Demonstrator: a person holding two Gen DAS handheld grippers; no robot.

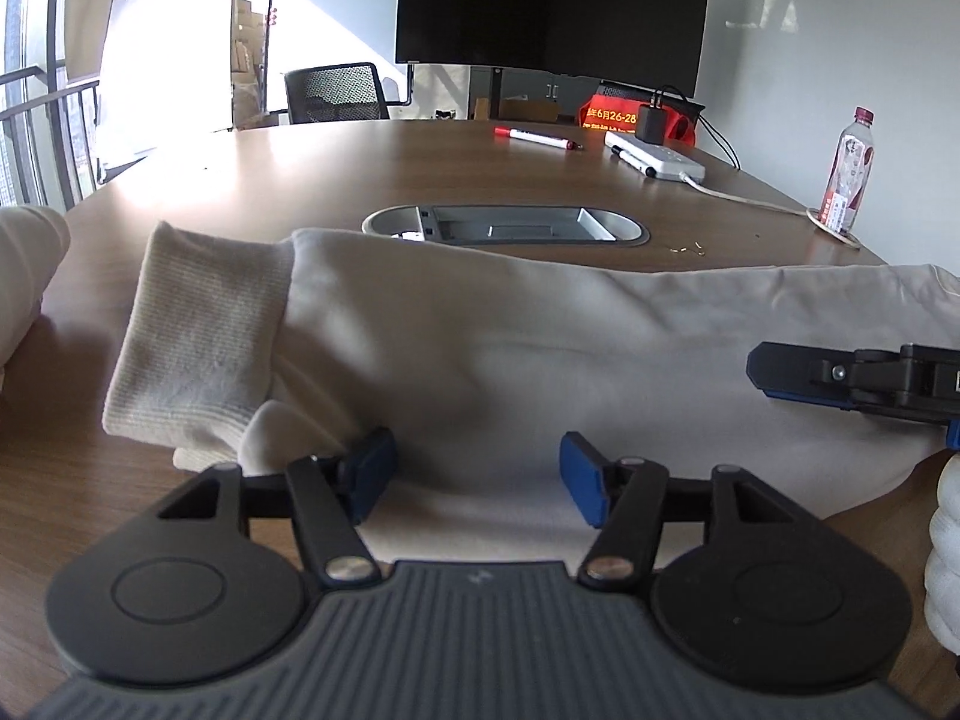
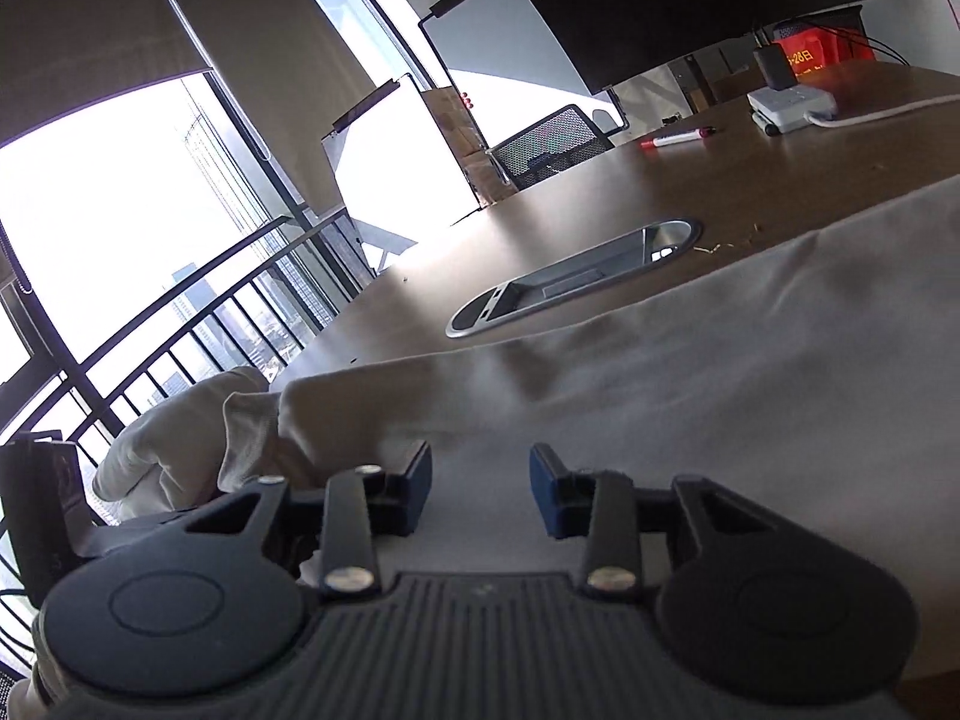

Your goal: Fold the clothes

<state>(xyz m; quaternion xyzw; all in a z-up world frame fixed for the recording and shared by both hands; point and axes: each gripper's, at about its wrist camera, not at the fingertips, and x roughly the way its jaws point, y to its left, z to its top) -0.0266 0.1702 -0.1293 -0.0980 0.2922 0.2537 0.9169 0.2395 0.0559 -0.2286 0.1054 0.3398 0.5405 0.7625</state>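
The left gripper hung low over the near edge of a cream sweatshirt, its blue pads standing apart with only flat cloth showing in the gap and neither pad pressing on it. The right gripper sat over the same garment further to the right; its jaws stood narrower but still parted, and cloth lay under the gap without being pinched. In the left wrist view the right gripper's fingers reached in from the right edge, lying across the fabric.

The sweatshirt lay flat on the wooden table directly ahead of both grippers, its long axis running left to right across their line of approach. A sleeve lay over the body, ending in a ribbed cuff at the left, just beyond the left gripper's left pad. The left gripper was therefore the nearer one to the cuff, and the right one to the body of the garment. A gloved hand showed at the right margin.

Past the garment a grey cable tray was sunk into the table, partly covered by the far hem. Further off lay a red marker, a white power strip and a water bottle, all well apart from the cloth. Nothing stood between the grippers and the fabric.
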